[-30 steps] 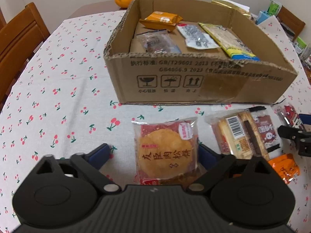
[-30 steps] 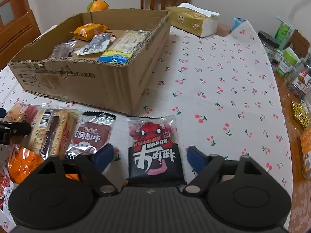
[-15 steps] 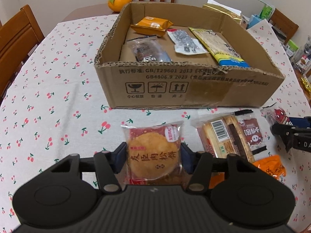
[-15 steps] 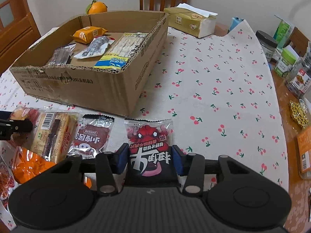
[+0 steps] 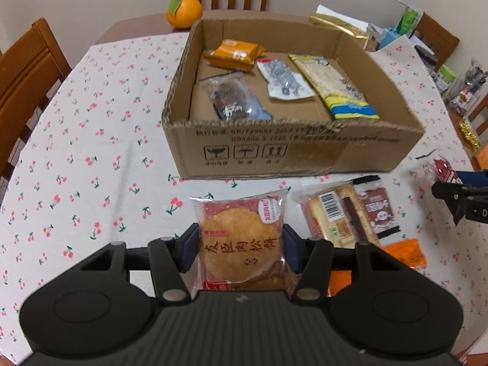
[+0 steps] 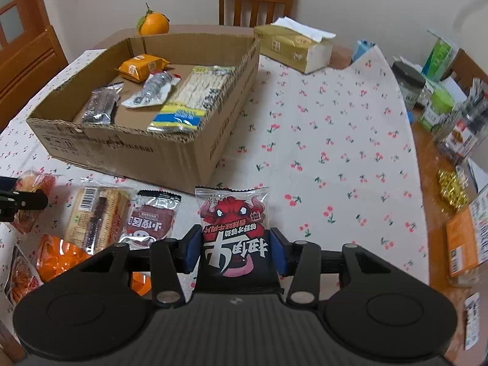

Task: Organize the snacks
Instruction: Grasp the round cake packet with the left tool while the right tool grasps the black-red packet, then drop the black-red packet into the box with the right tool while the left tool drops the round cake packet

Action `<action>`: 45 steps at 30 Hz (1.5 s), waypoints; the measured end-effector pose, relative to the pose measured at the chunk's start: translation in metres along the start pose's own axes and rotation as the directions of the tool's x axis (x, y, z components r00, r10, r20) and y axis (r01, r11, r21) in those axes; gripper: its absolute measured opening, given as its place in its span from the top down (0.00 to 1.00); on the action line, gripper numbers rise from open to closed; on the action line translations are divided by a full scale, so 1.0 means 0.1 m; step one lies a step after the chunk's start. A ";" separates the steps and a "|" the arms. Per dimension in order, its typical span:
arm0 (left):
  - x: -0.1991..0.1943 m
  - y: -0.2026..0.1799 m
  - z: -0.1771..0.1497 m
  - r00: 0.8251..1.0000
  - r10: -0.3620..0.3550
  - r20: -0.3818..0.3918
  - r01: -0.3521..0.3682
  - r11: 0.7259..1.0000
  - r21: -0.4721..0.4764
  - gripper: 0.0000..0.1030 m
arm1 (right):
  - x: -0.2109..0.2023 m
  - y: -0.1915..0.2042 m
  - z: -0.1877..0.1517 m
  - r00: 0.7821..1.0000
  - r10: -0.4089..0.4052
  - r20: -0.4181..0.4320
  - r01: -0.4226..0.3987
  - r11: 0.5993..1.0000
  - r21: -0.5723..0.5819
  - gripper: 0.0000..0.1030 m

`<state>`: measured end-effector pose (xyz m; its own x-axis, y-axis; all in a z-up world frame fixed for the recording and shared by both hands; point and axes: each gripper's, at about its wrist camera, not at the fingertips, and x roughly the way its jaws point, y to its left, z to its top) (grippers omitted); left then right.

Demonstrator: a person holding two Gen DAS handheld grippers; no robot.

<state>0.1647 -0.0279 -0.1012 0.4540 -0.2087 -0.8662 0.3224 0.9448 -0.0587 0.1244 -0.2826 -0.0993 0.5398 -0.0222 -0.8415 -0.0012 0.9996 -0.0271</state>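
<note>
Right now I am looking down over a table (image 5: pixel 76 158) covered in a white cloth printed with small red cherries. A wide, shallow cardboard box (image 5: pixel 292 149) is sitting on it in front of me, open at the top. Four snacks are already lying inside: a long yellow and blue packet (image 5: pixel 334 87) along the right wall, a silver sachet (image 5: pixel 285 80) beside it, a clear packet with a dark filling (image 5: pixel 233 99) nearer the front, and an orange packet (image 5: pixel 235 53) at the back. An orange fruit (image 5: pixel 184 12) is resting behind the box, and a tissue pack (image 6: pixel 294 47) is lying off its far right corner.

On the cloth in front of the box, a clear packet of layered cake (image 6: pixel 96 218) and a dark red packet (image 6: pixel 152 221) are lying side by side, with a crumpled orange wrapper (image 6: pixel 61 254) nearer me.

My left gripper (image 5: pixel 241 248) is clamping a round golden pastry in a red-edged wrapper (image 5: pixel 241 238), blue pads pressing both its sides. My right gripper (image 6: pixel 235 251) is clamping a black packet with a red bull face (image 6: pixel 233 213) in the same manner. Both sets of jaws have just been closing onto their packets.
</note>
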 end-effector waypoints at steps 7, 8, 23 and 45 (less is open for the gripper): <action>-0.31 -0.02 0.08 0.999 -0.039 0.027 0.038 0.999 0.028 0.47 | -0.33 0.05 0.19 0.998 0.026 0.050 -0.022 0.998 -0.065 0.50; -0.35 -0.03 0.09 0.999 -0.042 0.031 0.041 0.999 0.032 0.47 | -0.37 0.06 0.23 0.998 0.035 0.057 -0.031 0.997 -0.069 0.50; -0.67 0.05 0.04 0.996 -0.036 0.082 0.035 0.999 0.014 0.47 | -0.44 0.52 0.98 0.970 0.177 0.167 -0.136 0.963 -0.233 0.50; -0.76 0.32 -0.04 0.997 0.023 0.076 -0.019 0.998 -0.054 0.47 | 0.05 1.08 1.19 0.966 0.232 0.115 -0.190 0.938 -0.291 0.02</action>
<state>0.1371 0.0192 -0.0391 0.5231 -0.2056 -0.8271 0.2684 0.9608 -0.0691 0.2270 -0.1728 -0.0426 0.6179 0.2118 -0.7572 -0.3489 0.9369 -0.0227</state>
